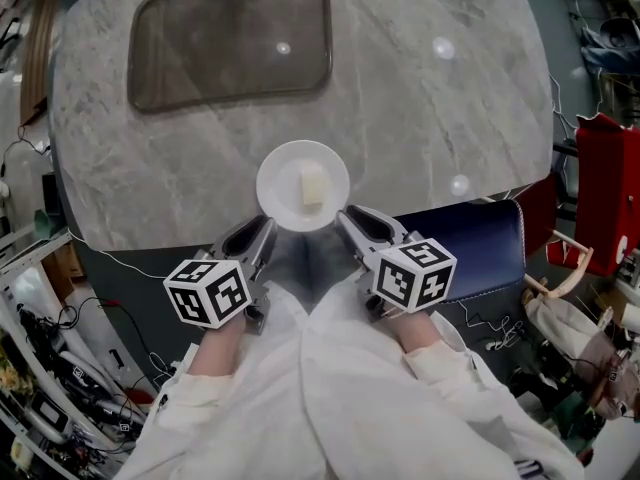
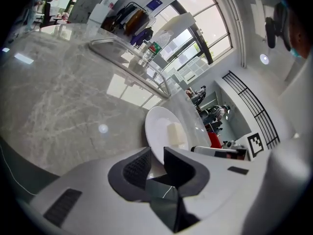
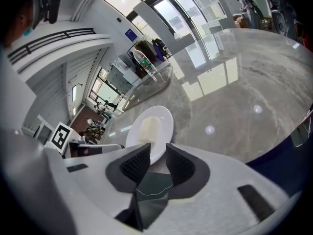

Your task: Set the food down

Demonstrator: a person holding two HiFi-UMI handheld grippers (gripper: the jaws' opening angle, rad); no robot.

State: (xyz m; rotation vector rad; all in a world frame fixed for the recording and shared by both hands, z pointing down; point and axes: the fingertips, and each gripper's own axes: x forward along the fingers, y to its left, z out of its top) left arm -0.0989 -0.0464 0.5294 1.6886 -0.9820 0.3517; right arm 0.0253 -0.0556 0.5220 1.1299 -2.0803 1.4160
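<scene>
A round white plate [image 1: 275, 183] lies flat on the grey marble table [image 1: 430, 108], close to its near edge, with a pale block of food [image 1: 313, 185] at its centre. My left gripper [image 1: 262, 230] is at the plate's near-left rim. In the left gripper view the plate [image 2: 157, 131] has its rim between the jaws, which stand apart from it, and the food [image 2: 175, 133] lies beyond; the left gripper [image 2: 156, 163] is open. My right gripper [image 1: 352, 218] is at the near-right rim. Its own view shows the plate [image 3: 165, 123] edge and the food [image 3: 149, 129] past the parted jaws of the right gripper [image 3: 157, 161].
A dark rounded rectangular basin [image 1: 230, 38] is set into the table at the far left. A blue seat [image 1: 480, 238] stands just right of my right hand, and a red bag [image 1: 610, 188] further right. Cables and clutter [image 1: 40, 388] crowd the floor at the left.
</scene>
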